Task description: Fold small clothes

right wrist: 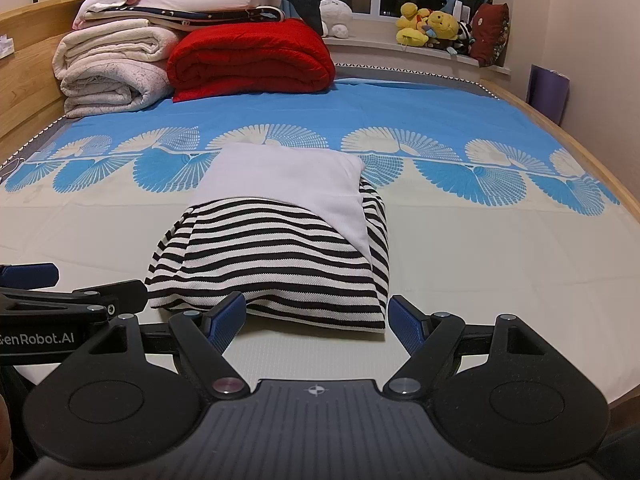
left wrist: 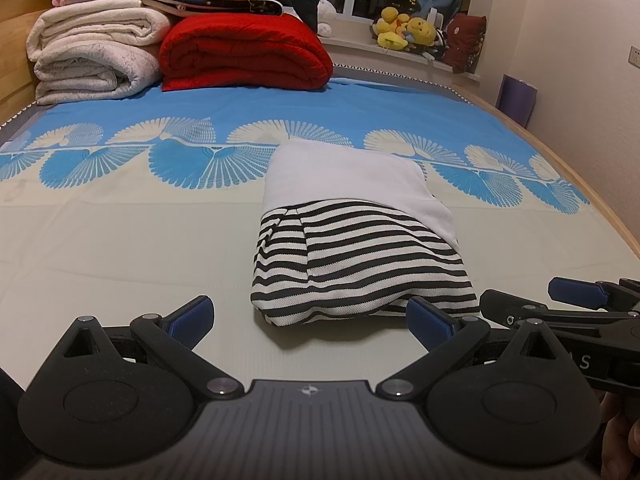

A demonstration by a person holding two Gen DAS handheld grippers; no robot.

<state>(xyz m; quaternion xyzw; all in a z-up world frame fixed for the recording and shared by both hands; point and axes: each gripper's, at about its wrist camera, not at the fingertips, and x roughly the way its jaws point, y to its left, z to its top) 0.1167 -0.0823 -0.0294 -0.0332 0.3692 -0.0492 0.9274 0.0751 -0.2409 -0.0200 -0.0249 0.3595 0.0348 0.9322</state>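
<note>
A small garment lies folded on the bed, black-and-white striped (left wrist: 352, 264) in front with a plain white part (left wrist: 344, 172) at the back. It also shows in the right wrist view (right wrist: 280, 264). My left gripper (left wrist: 310, 320) is open and empty, just in front of the garment's near edge. My right gripper (right wrist: 316, 320) is open and empty, its blue fingertips (right wrist: 230, 318) close to the same near edge. The right gripper also shows at the right of the left wrist view (left wrist: 580, 300). The left gripper shows at the left of the right wrist view (right wrist: 60, 292).
The bed sheet (left wrist: 120, 240) is cream in front and blue with a fan pattern behind. Folded white blankets (left wrist: 92, 56) and a red quilt (left wrist: 244, 52) are stacked at the headboard end. Plush toys (left wrist: 408, 32) sit on the window sill. A wooden bed frame (left wrist: 580, 184) borders the right side.
</note>
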